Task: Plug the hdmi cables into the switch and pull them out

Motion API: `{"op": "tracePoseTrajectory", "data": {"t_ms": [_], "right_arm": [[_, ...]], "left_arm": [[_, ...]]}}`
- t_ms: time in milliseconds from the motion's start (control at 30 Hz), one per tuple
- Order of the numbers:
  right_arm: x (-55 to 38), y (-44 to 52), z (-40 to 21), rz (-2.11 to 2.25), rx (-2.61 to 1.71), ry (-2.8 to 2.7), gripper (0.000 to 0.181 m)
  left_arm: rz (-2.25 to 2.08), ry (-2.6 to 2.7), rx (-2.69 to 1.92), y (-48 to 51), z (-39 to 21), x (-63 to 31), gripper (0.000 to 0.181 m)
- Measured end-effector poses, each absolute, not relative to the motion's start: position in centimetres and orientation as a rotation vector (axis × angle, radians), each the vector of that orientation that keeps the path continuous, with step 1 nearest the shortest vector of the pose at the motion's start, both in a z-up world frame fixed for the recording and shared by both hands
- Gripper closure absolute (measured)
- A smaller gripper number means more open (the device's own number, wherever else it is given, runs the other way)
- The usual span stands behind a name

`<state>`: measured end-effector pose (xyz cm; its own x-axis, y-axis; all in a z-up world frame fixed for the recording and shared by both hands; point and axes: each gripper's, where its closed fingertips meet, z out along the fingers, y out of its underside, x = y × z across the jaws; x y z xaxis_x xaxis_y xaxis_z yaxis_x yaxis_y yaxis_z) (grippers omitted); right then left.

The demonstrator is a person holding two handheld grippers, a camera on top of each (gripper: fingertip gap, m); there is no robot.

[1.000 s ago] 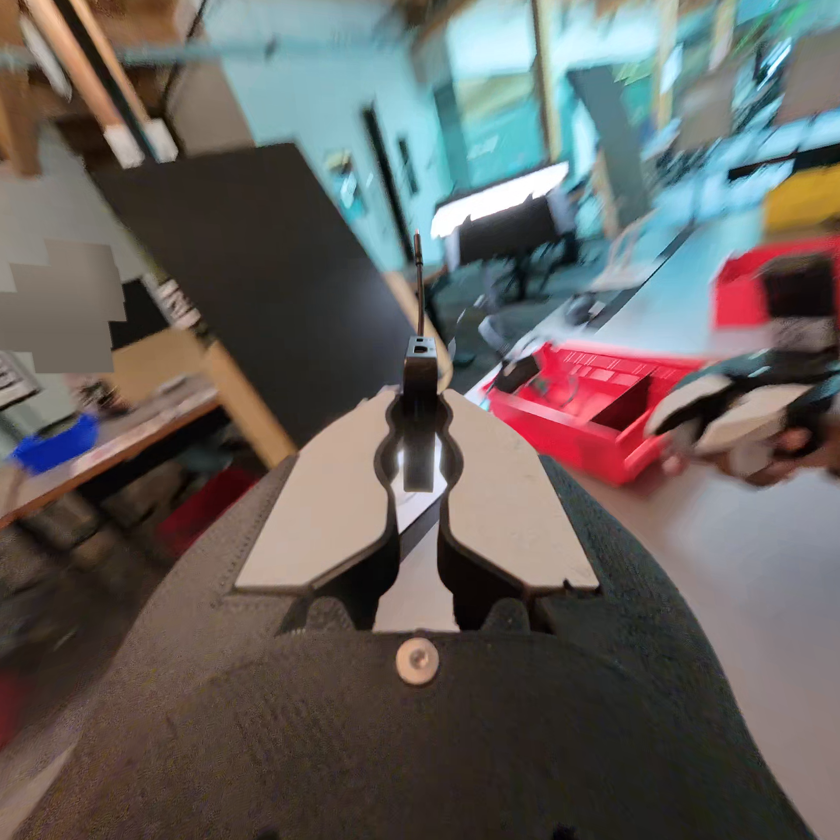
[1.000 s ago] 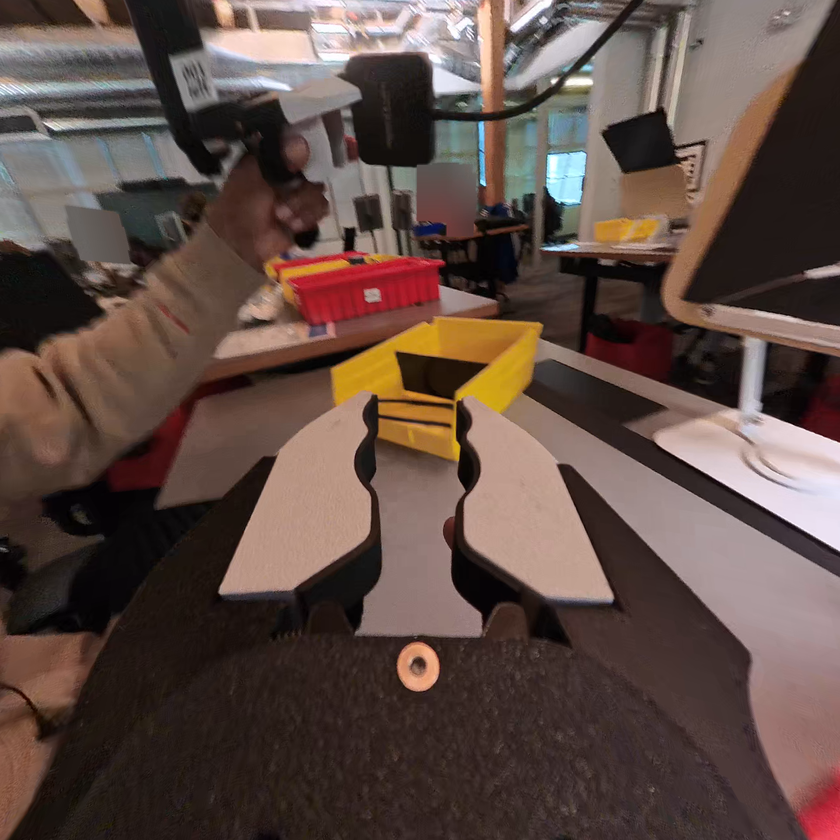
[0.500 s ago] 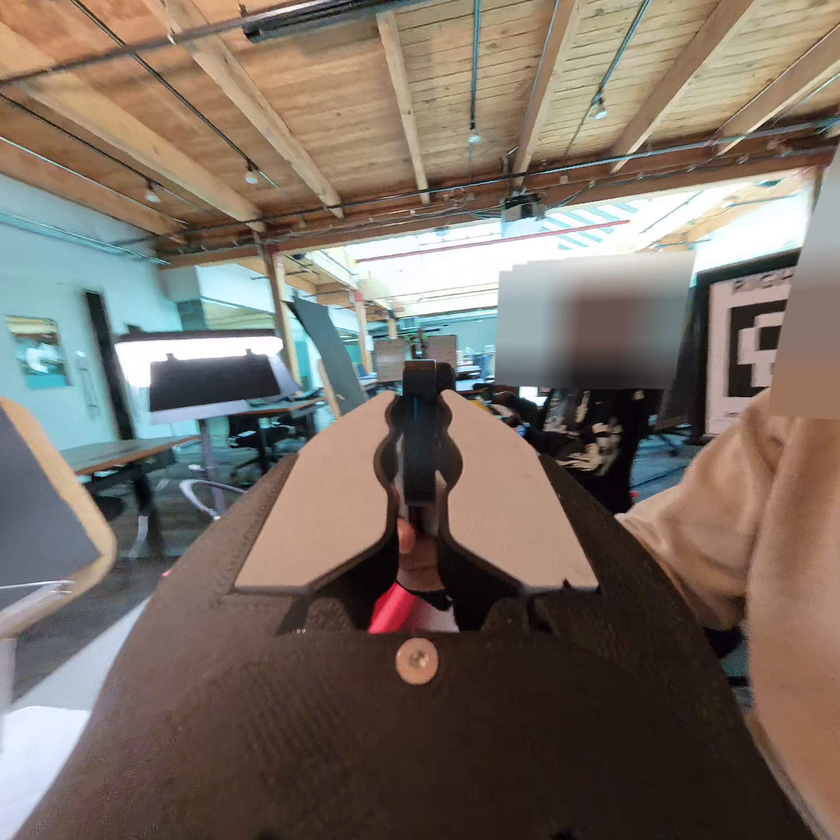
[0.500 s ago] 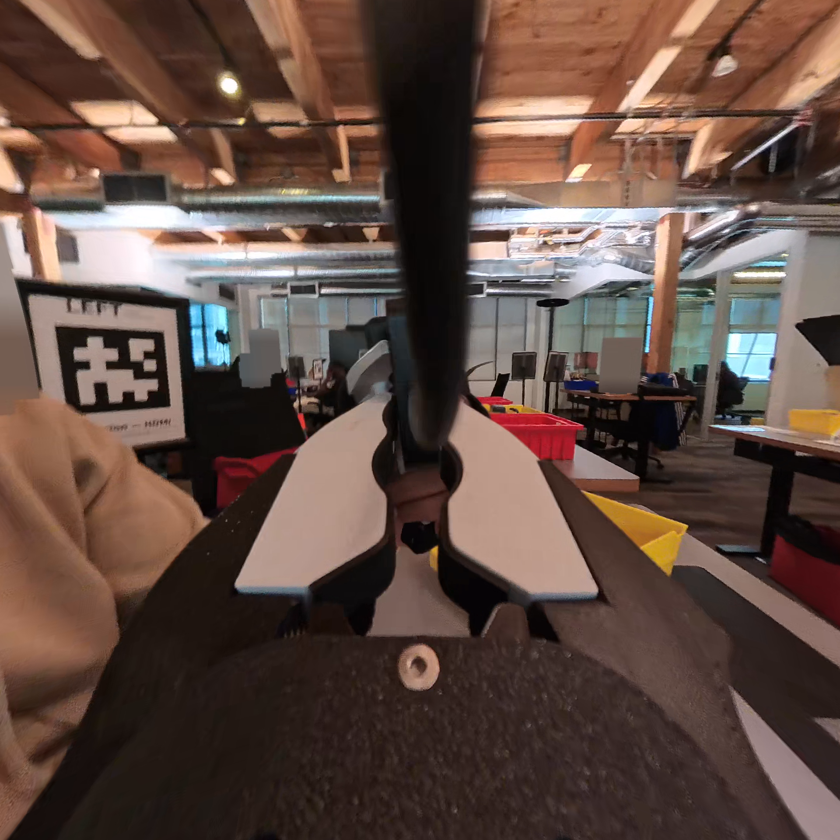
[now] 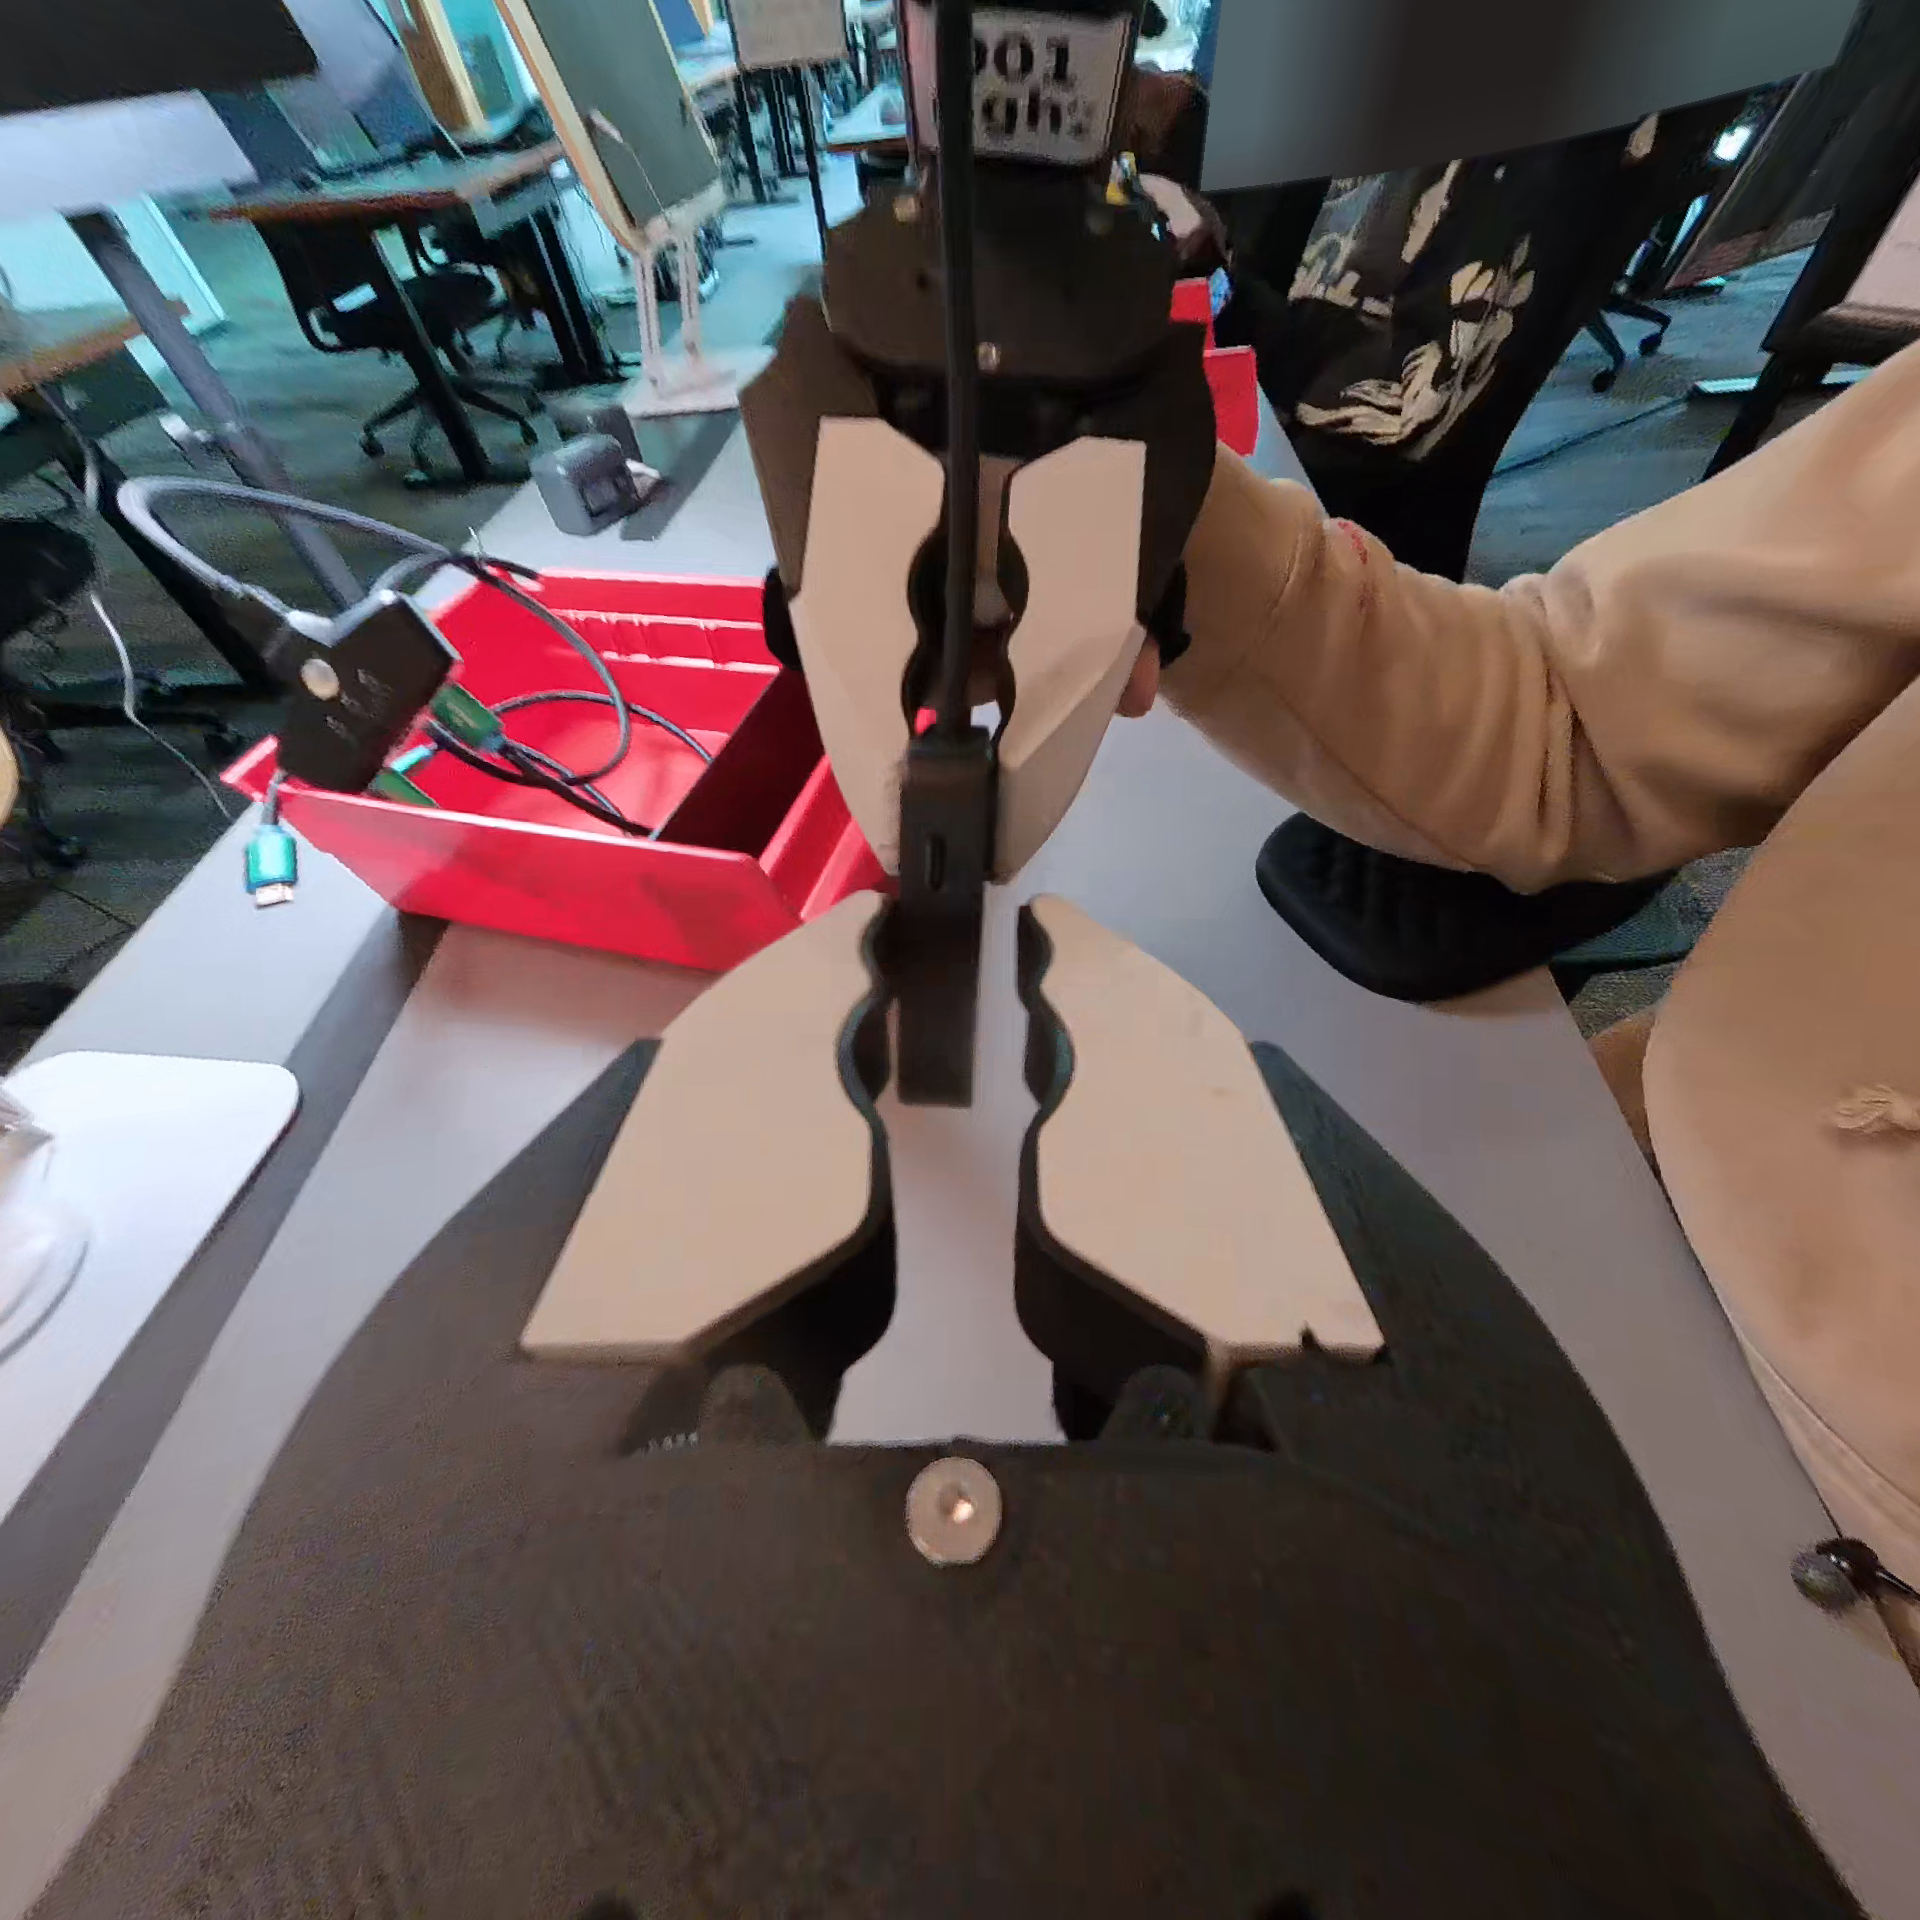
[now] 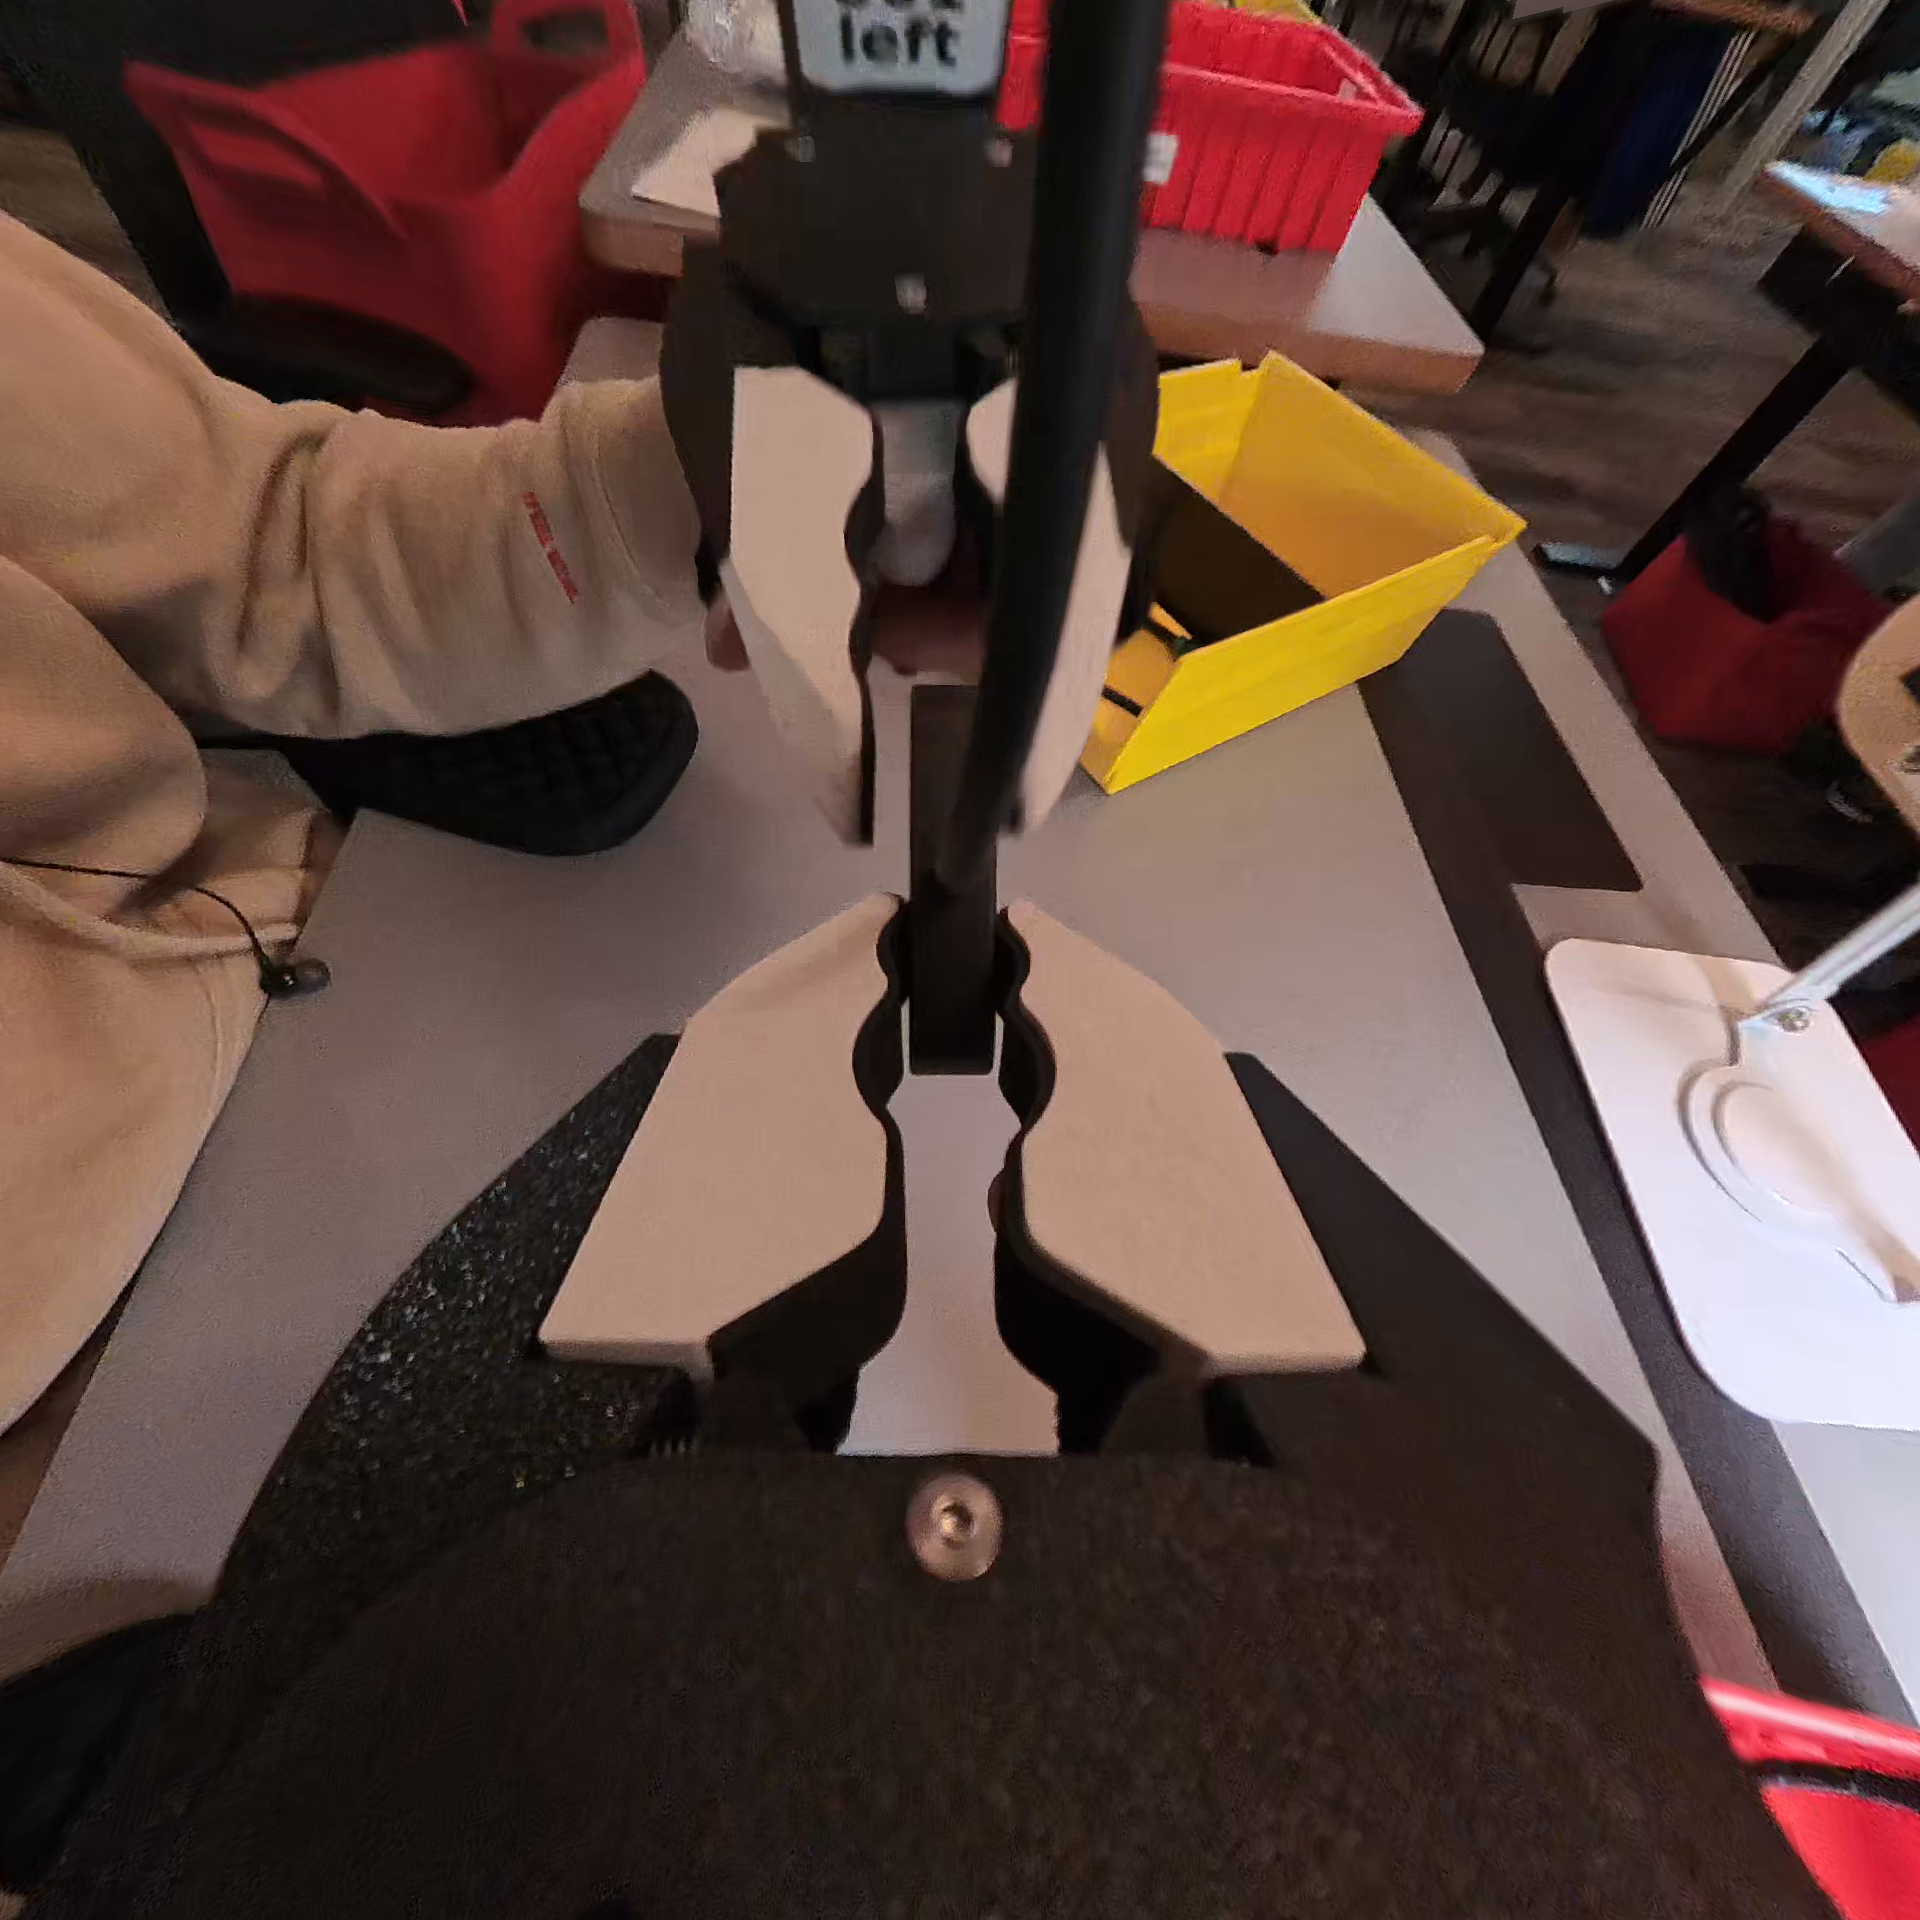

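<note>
Switch point(image 6: 948, 987) is held above the grey table point(image 5: 1299, 1039), between the two grippers, which face each other tip to tip.

Surroundings: a red bin point(image 5: 540, 883) stands on the table just beyond the left gripper point(image 5: 951, 914). A second black box point(image 5: 353, 686) is propped on its rim with green-tipped cables point(image 5: 462, 722) attached, and a teal plug point(image 5: 270, 868) hangs over the bin's edge. A yellow bin point(image 6: 1299, 623) is seen beyond the right gripper point(image 6: 951, 914), and a white base plate point(image 6: 1766, 1195) lies farther to that side. Nothing is seen lying on the table directly beneath the grippers.

Condition of the switch: it is presented edge-on as a thin black slab. A black cable point(image 6: 1060, 416) rises from it and crosses in front of the opposite gripper in both views. A small port is visible on its narrow edge.

Pose: the right jaws are closed onto the slab. The left jaws are parted narrowly around its other end, with a gap visible on one side. Both grippers are angled downward towards the table. A beige sleeve point(image 5: 1507, 675) is extended behind the right gripper.
</note>
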<state>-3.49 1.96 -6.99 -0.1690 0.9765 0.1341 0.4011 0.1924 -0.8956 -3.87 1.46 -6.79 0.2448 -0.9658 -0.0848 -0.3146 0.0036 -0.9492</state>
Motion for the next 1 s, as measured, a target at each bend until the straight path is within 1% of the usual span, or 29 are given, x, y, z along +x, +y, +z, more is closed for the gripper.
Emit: {"op": "tracePoseTrajectory", "data": {"t_ms": [33, 200, 367, 400, 433, 467, 533, 600, 667, 767, 833, 933, 1000], "right_arm": [[-3.7, 1.8, -6.8, 0.963, -1.291, -1.697, 0.168], [-4.1, 2.3, -2.9, 1.116, -1.126, -1.463, 0.166], [-4.6, 1.9, -2.6, 1.204, -1.101, -1.429, 0.148], [-4.9, 1.7, -2.4, 1.225, -1.084, -1.421, 0.149], [-5.2, 1.4, -2.2, 1.238, -1.063, -1.410, 0.154], [-5.4, 1.2, -2.3, 1.240, -1.048, -1.417, 0.164], [-5.4, 1.1, -2.2, 1.245, -1.038, -1.415, 0.168], [-5.2, 1.2, -2.2, 1.224, -1.037, -1.428, 0.168], [-4.7, 1.3, -1.8, 1.221, -1.016, -1.418, 0.168], [-3.0, 2.4, -0.7, 1.211, -1.010, -1.355, 0.168], [-1.7, 3.3, 0.0, 1.184, -1.015, -1.310, 0.168], [0.1, 4.6, 0.9, 1.161, -1.020, -1.240, 0.168], [0.9, 5.3, 1.2, 1.153, -1.022, -1.210, 0.168]], "left_arm": [[-0.810, 1.255, -1.515, 1.7, -7.1, -3.8, 0.167], [-0.985, 1.075, -1.338, 2.0, -3.9, -4.4, 0.167], [-1.063, 1.008, -1.250, 1.6, -2.3, -5.2, 0.167], [-1.056, 1.016, -1.251, 1.5, -2.4, -5.0, 0.167], [-1.048, 1.027, -1.255, 1.5, -2.6, -4.8, 0.167], [-1.045, 1.039, -1.256, 1.4, -2.7, -4.6, 0.167], [-1.058, 1.033, -1.255, 1.3, -2.7, -4.6, 0.166], [-1.046, 1.036, -1.271, 1.3, -2.7, -4.6, 0.165], [-1.042, 1.006, -1.298, 1.6, -2.3, -5.3, 0.149], [-0.923, 0.938, -1.379, 2.9, -1.7, -8.3, 0.147], [-0.820, 0.916, -1.499, 3.6, -2.4, -11.1, 0.144], [-0.670, 0.873, -1.706, 4.4, -4.7, -15.8, 0.144], [-0.579, 0.845, -1.865, 4.6, -7.4, -18.9, 0.145]]}}
